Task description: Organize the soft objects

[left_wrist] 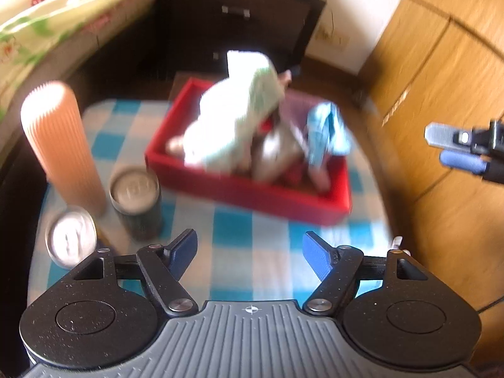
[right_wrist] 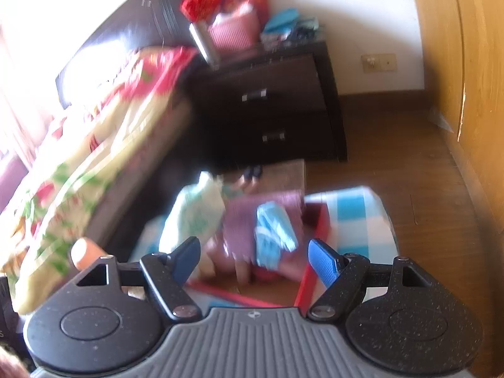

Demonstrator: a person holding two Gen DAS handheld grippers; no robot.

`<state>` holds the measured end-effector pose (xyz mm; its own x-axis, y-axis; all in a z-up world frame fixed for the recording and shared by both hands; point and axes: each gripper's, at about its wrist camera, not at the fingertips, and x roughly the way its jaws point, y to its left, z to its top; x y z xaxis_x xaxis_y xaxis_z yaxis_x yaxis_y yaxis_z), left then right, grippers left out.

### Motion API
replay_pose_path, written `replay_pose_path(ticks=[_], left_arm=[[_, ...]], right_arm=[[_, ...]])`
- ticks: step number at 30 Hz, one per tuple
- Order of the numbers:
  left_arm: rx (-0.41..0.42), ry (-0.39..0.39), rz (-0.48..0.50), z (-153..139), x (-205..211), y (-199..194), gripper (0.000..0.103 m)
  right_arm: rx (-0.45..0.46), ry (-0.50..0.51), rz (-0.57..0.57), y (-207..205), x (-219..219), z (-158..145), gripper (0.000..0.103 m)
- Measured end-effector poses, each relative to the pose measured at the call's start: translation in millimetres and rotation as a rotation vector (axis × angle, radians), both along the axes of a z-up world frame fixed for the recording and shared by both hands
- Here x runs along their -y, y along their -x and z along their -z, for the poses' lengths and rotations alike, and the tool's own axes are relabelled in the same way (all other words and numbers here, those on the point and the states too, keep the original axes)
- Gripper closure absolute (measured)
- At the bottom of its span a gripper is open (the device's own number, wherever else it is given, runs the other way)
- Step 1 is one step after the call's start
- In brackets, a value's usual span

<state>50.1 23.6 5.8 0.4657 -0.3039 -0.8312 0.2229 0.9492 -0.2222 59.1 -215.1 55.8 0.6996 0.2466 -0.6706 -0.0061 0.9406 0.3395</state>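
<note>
Both tools stand apart and empty: left tool [left_wrist: 250, 253] near, right tool [right_wrist: 254, 260] over the tray [left_wrist: 239, 186], where soft cloths [left_wrist: 233, 119] are gathered mid-surface.

The left tool [left_wrist: 250, 253] hangs open above the checked cloth [left_wrist: 239, 236], near the red tray [left_wrist: 252, 189] of soft objects [left_wrist: 233, 123].
</note>
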Motion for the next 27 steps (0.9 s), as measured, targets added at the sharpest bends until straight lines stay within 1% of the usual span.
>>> replay_pose_path(ticks=[4, 9, 12, 17, 20, 24, 27], left_arm=[[-0.029, -0.034, 0.028, 15, 4, 20, 0.029], [-0.061, -0.016, 0.011, 19, -6, 34, 0.024], [-0.084, -0.02, 0.015, 26, -8, 50, 0.024], [-0.155, -0.087, 0.077, 54, -6, 91, 0.024], [-0.207, -0.102, 0.086, 69, -8, 108, 0.024], [-0.262, -0.11, 0.079, 82, -11, 121, 0.024], [-0.267, -0.152, 0.09, 87, -5, 126, 0.024]], right_arm=[[-0.067, 0.033, -0.019, 18, -2, 24, 0.049], [-0.118, 0.051, -0.017, 39, 6, 47, 0.049], [-0.137, 0.042, -0.007, 44, 12, 54, 0.049], [-0.148, 0.047, -0.012, 50, 21, 57, 0.049], [-0.166, 0.059, -0.016, 53, 25, 63, 0.049], [-0.207, 0.094, -0.033, 61, 24, 78, 0.049], [-0.247, 0.123, -0.065, 68, 19, 90, 0.049]])
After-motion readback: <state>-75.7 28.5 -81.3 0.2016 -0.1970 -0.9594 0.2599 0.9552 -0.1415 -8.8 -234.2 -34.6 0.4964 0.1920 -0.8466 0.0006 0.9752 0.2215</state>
